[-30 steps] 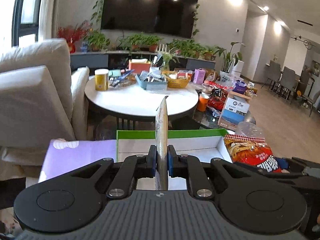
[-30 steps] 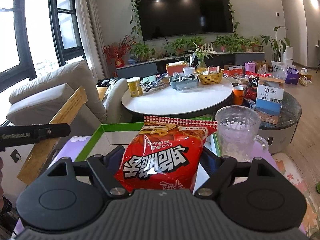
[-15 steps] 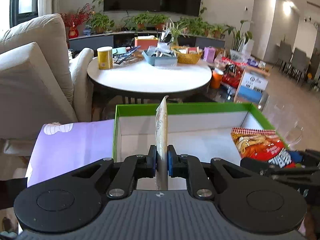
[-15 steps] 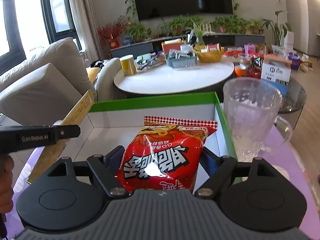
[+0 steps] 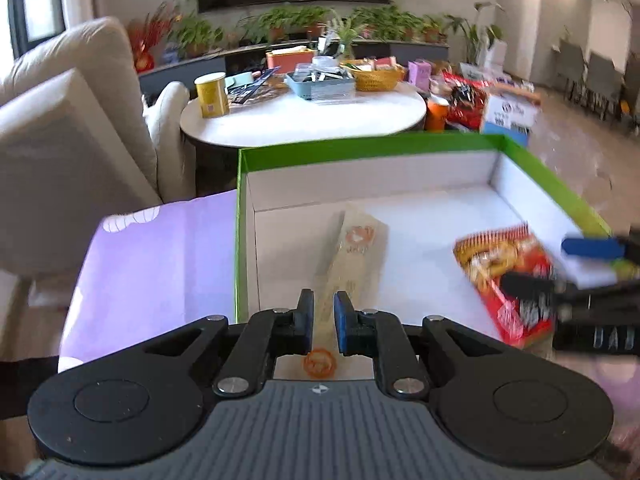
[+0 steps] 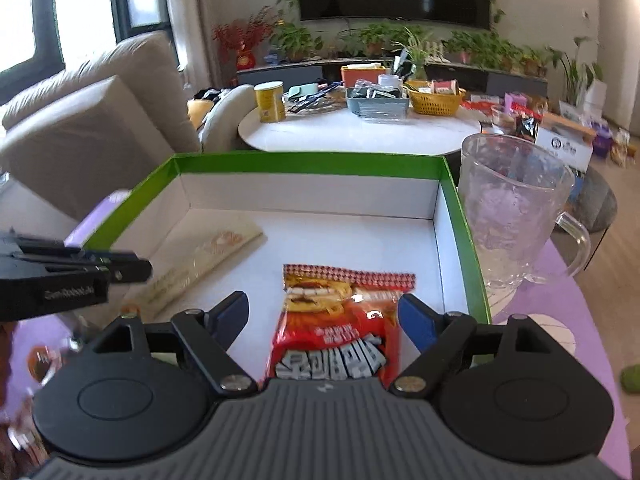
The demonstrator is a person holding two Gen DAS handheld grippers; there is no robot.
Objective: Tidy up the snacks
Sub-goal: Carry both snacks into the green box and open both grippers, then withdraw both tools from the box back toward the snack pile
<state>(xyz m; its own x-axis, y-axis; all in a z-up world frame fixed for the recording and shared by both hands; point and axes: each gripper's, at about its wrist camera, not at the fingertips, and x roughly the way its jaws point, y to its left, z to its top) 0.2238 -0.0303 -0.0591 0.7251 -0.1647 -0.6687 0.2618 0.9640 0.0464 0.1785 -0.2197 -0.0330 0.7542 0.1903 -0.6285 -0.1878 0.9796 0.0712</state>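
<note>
1. Snacks sit in the green-rimmed box (image 6: 312,162). Right gripper (image 6: 322,316): jaws opening, well clear of the red snack bag (image 6: 340,328), which lies flat on the box floor between them, low centre of the right wrist view.

2. Left gripper (image 5: 320,320): jaws nearly together with a thin gap. The flat beige packet (image 5: 352,264) runs between them, but its far end leans toward the box floor at frame centre. I cannot tell whether the pads still pinch it or have just let go.

3. Risks, as I judge them:
- The beige packet's near end looks to rest over the front rim; if the left gripper withdraws, the packet may tip out onto the purple cloth (image 5: 160,264).
- The two grippers work close together, so pulling back could snag one on the other.
- The glass mug (image 6: 516,208) stands just beside the right wall of the box; a sideways swing could knock it.

4. Against a second ago:
- The red bag was clamped and puffed up in the right jaws, above the box.
- The beige packet stood on edge in the left jaws.
- Both views now look deeper into the box.
</note>
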